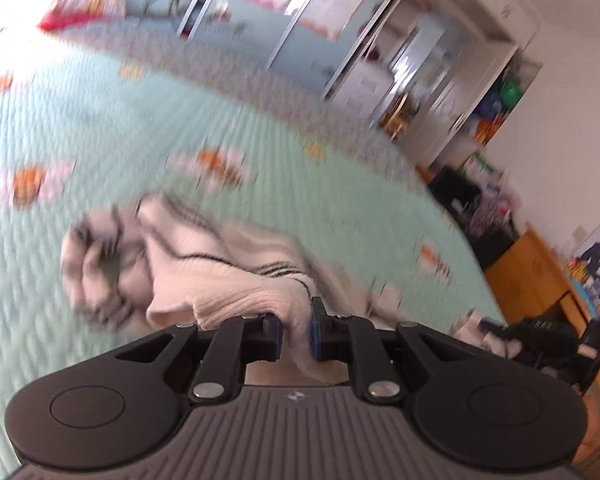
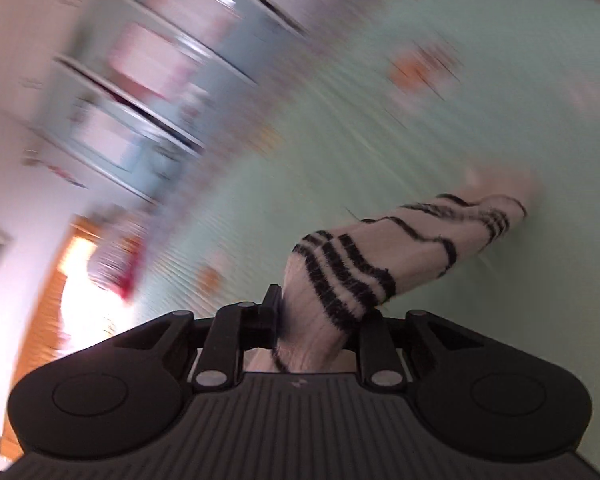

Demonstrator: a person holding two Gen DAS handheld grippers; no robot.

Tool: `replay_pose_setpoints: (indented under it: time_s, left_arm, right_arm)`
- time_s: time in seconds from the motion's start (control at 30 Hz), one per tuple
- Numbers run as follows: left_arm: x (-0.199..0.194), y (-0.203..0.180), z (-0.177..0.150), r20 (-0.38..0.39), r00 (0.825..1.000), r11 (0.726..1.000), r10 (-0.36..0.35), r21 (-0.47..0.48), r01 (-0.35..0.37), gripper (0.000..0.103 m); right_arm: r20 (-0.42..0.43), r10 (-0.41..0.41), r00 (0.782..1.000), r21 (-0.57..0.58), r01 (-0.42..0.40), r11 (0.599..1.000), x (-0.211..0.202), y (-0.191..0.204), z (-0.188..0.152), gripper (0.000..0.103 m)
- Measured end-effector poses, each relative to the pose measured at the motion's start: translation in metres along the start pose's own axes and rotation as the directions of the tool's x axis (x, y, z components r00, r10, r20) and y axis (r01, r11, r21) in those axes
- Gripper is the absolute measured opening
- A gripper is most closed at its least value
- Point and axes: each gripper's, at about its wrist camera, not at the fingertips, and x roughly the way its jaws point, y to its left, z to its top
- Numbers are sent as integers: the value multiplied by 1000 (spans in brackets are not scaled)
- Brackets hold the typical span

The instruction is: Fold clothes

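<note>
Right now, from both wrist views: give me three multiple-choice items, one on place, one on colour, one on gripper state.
1. Where does the loose end of the white knit garment with black stripes lie?
A. on the mint-green quilted bedspread
B. on a wooden floor
C. in a basket

2. What colour are the stripes on the garment at the right gripper?
A. red
B. black
C. blue

3. How does the left gripper stand?
A. wide open, nothing in it
B. shut on a book
C. shut on the white knit fabric

Answers:
1 A, the crumpled end rests on the green bedspread in the left wrist view.
2 B, dark black bands cross the white knit in the right wrist view.
3 C, white fabric is pinched between the fingers in the left wrist view.
</note>
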Motion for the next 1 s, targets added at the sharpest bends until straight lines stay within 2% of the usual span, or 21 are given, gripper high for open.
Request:
replay_pose_setpoints:
  time_s: [0.07, 0.17, 0.23, 0.3, 0.37, 0.47, 0.5, 0.53, 0.6, 0.67, 0.7, 0.73, 0.8, 0.87, 1.0]
  left_arm:
    - [4, 12, -9, -38, 999, 1000, 23, -19, -23, 13]
    - [-3, 24, -6, -27, 999, 999, 43, -21, -43, 13]
    - [-11, 30, -3, 8, 999, 998, 51, -37, -51, 13]
    - [-22, 35, 4, 52, 997, 996, 63, -61, -60, 13]
    - [-35, 40, 11, 96, 992, 994, 80, -83, -73, 13]
    - [-51, 50, 20, 150, 982, 988, 110, -123, -92, 13]
    - [-56, 54, 21, 161, 979, 985, 124, -136, -103, 13]
    - [-59, 57, 22, 168, 975, 983, 144, -141, -121, 13]
    - [-64, 62, 21, 176, 968, 978, 180, -142, -156, 10]
    - [-69, 65, 20, 179, 962, 973, 208, -138, -185, 10]
    - [-70, 66, 19, 172, 964, 974, 204, -134, -182, 10]
    - [-70, 66, 18, 163, 966, 975, 201, -124, -182, 10]
    - [-64, 65, 14, 129, 976, 982, 174, -98, -162, 10]
    - [-52, 61, 7, 72, 988, 989, 138, -67, -134, 11]
    - [-20, 49, -14, -51, 995, 996, 82, -38, -84, 11]
  right_arm:
    - [-101, -43, 994, 102, 53, 993, 10, -35, -26, 22]
    - [-156, 8, 988, 144, 15, 989, -3, -55, -55, 23]
    - [-164, 32, 986, 125, -11, 992, -19, -51, -63, 37]
    - [-182, 71, 981, 104, -52, 993, -34, -42, -65, 45]
    - [-195, 149, 969, 81, -136, 987, -49, -27, -60, 47]
    - [-160, 207, 965, 22, -206, 978, -58, -4, -49, 53]
    - [-149, 221, 964, 0, -223, 975, -58, 2, -46, 60]
    - [-141, 214, 967, -33, -220, 975, -51, 8, -43, 65]
    - [-128, 180, 975, -116, -195, 974, -35, 22, -42, 66]
    - [-98, 89, 991, -259, -112, 959, -22, 38, -49, 66]
    - [-84, 51, 995, -337, -76, 938, -17, 52, -57, 67]
    - [-68, 50, 996, -425, -74, 902, -15, 63, -70, 67]
    - [-35, 54, 998, -588, -64, 806, -10, 86, -97, 67]
    - [-26, 32, 999, -679, -41, 733, 1, 106, -118, 67]
    - [-53, -20, 998, -768, -28, 640, 32, 130, -141, 67]
